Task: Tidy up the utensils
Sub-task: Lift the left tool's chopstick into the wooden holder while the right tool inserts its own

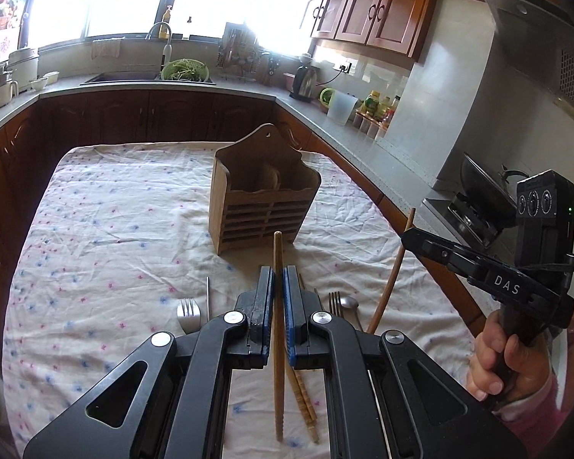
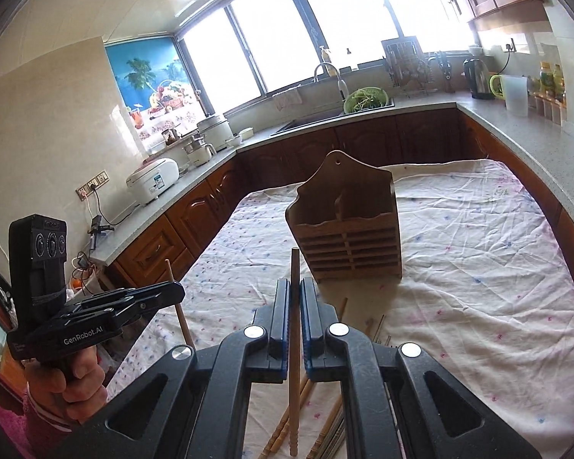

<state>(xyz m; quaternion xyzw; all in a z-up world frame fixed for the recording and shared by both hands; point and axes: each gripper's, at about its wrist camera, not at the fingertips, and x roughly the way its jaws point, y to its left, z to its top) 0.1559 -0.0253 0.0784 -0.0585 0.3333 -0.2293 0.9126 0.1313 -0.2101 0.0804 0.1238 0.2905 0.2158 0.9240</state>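
The left claw (image 1: pixel 278 279) was clamped on a wooden chopstick (image 1: pixel 278 267) that ran lengthwise between its blue pads, and the right claw (image 2: pixel 294 290) gripped a second chopstick (image 2: pixel 294 306) the same way. Beyond them lay the table (image 1: pixel 107 206) under its flowered white cloth, with the slatted wooden utensil holder (image 1: pixel 262 195) standing upright near the middle. Loose chopsticks (image 1: pixel 306 409), two forks (image 1: pixel 188 311) and a spoon (image 1: pixel 351 303) lay on the cloth beneath the left claw.
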